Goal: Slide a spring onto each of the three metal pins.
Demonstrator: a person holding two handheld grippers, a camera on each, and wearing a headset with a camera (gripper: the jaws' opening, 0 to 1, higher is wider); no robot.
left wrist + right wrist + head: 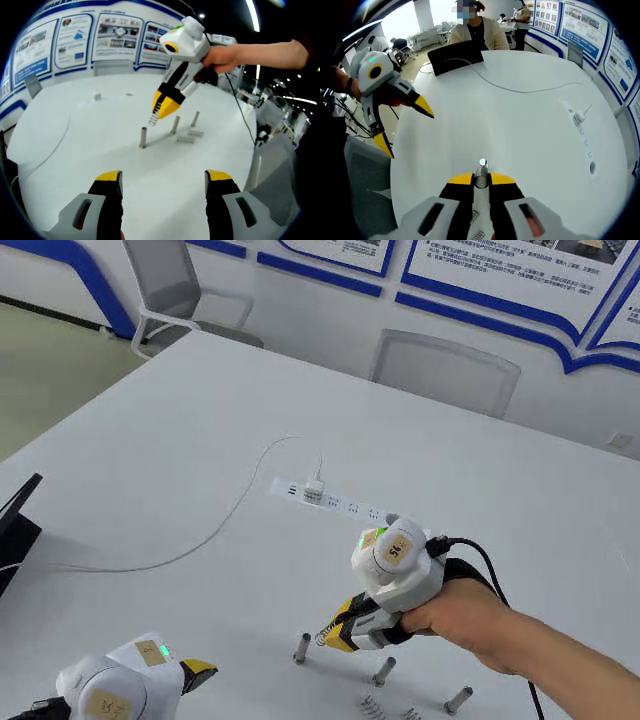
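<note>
My right claw pinches a spring with the free end poking out past the tips, so the coil can be lowered over a pin. The nearest pin stands just ahead of those tips, close to the spring's end and, I judge, not yet inside it. The other pins and spare springs lie off to one side. My left claw is spread and empty, held well back to leave room.

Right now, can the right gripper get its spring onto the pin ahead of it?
Probably yes. The right gripper is shut on the spring, whose tip sits just short of the bare pin, with nothing between them. The left gripper is open and well off to the side.
</note>
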